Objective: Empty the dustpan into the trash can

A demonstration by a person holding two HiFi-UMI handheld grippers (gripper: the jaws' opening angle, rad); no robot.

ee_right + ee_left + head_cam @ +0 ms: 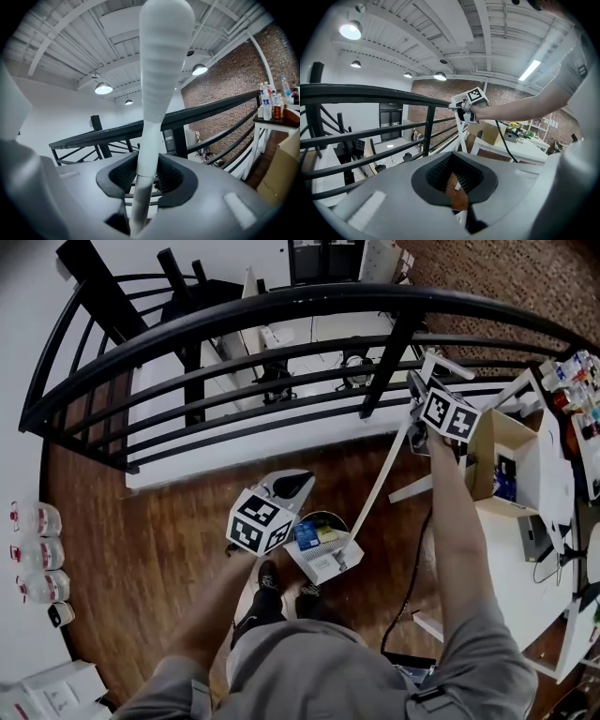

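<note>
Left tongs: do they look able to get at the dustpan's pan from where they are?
Probably yes. In the head view the left tongs hover empty just left of the dustpan, nothing between them; the right tongs grip its handle high up, clear of that path.

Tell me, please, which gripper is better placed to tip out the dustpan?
Right: the right gripper is shut on the dustpan handle, so it can steer the tilt; the left gripper hangs empty beside the dustpan.
</note>
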